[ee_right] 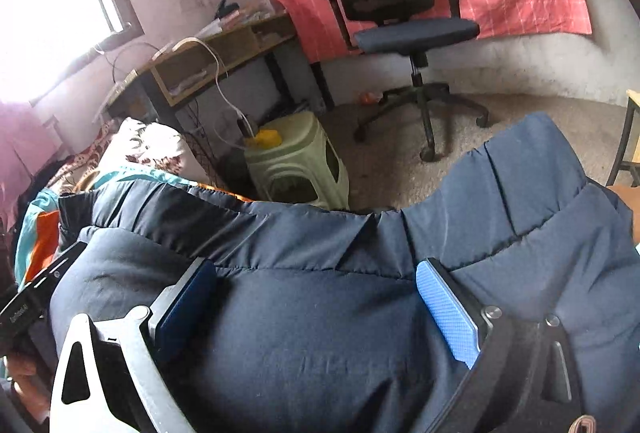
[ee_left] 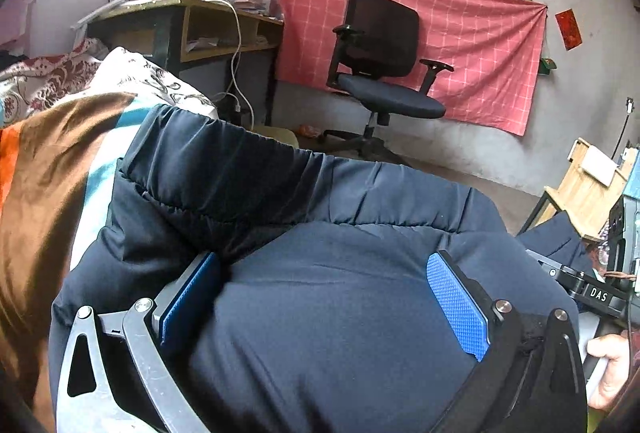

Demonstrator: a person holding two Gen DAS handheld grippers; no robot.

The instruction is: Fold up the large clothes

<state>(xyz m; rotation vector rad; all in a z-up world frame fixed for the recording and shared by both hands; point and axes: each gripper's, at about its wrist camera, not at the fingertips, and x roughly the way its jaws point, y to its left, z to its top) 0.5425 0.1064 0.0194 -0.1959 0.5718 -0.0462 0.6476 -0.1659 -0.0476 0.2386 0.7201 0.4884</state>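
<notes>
Left hand-held gripper (ee_left: 324, 301) spread wide, right hand-held gripper (ee_right: 316, 309) likewise, tilted downward

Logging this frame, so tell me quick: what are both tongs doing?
Left tongs: wide apart around the jacket; grip cannot be told.
Right tongs: the same.

The navy jacket (ee_left: 340, 305) is made of smooth, matt quilted cloth. The gripper pads (ee_left: 458, 307) are covered in blue knurled rubber, backed by brushed metal.

Dark navy quilted padded jacket (ee_left: 328, 313), puffy and creased, heaped on the striped bedcover (ee_left: 48, 169), stitched seams running across
</notes>
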